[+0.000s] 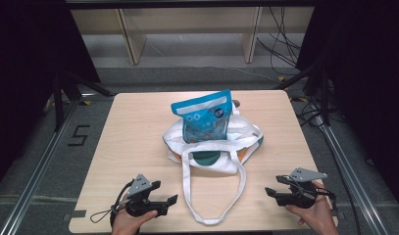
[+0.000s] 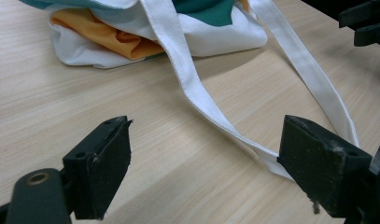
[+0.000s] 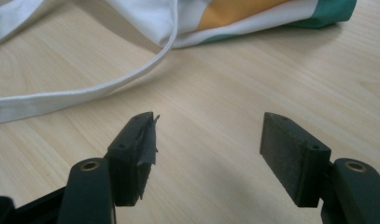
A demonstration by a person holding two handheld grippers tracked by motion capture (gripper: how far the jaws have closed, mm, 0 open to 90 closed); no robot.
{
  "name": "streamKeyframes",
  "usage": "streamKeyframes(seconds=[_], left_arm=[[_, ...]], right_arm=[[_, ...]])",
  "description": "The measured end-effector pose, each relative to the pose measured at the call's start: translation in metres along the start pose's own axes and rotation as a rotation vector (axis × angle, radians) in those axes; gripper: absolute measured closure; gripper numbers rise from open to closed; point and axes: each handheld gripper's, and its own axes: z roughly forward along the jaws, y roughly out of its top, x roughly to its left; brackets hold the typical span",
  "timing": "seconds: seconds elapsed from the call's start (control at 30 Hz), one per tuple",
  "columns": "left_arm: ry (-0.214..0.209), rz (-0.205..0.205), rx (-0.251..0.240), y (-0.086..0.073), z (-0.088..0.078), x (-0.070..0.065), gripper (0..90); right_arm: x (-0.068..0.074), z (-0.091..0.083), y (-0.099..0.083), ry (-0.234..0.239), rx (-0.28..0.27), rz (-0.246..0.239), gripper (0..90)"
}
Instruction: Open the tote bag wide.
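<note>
Nearest you, the left claw (image 1: 168,200) rests low over the desk (image 1: 138,147) at the front left, jaws spread wide and gripping nothing. In the left gripper view one strand of the white strap loop (image 2: 197,88) runs between the pads without touching either; the right pad sits just beside it. The right claw (image 1: 271,192) hovers at the front right, also released, with bare desk between its pads (image 3: 290,154); the strap (image 3: 85,93) lies beyond and to the side of them, apart.

The strap loop (image 1: 214,196) lies flat between the two claws, its closed end near the front edge of the desk and its two strands running away from you to the tote bag (image 1: 246,134).

The tote bag sits mid-desk, crumpled and half-collapsed, mouth facing up. A blue snack pouch (image 1: 207,115) stands in that mouth, leaning slightly, its long axis near upright and its sealed top edge highest. The bag's strap axis runs front to back, toward you.

Risks, as judged from here:
- The strap lies flat on the wood; if you close on it with the pads too high, they may slide over it or pinch only one edge.
- Pulling one strand alone would likely drag the soft bag toward you and tip the pouch out, since it stands mostly proud of the mouth.
- Lifting with uneven hands could fold the mouth shut on the pouch.
</note>
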Motion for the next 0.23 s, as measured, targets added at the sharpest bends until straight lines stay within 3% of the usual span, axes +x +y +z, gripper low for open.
streamKeyframes(seconds=[0.03, 0.17, 0.23], left_arm=[[0.002, 0.002, 0.0, 0.0, 0.0003, 0.0005, 16.2], [0.005, 0.012, 0.015, -0.0003, 0.0008, 0.0005, 16.1], [0.0, 0.013, 0.012, -0.0005, 0.0017, 0.0007, 16.1]], right_arm=[[0.0011, 0.0, -0.001, -0.001, 0.004, 0.022, 36.6], [-0.0011, 0.002, -0.0028, -0.002, 0.011, 0.035, 36.2], [-0.0032, 0.0029, -0.0026, 0.016, 0.02, 0.019, 36.0]])
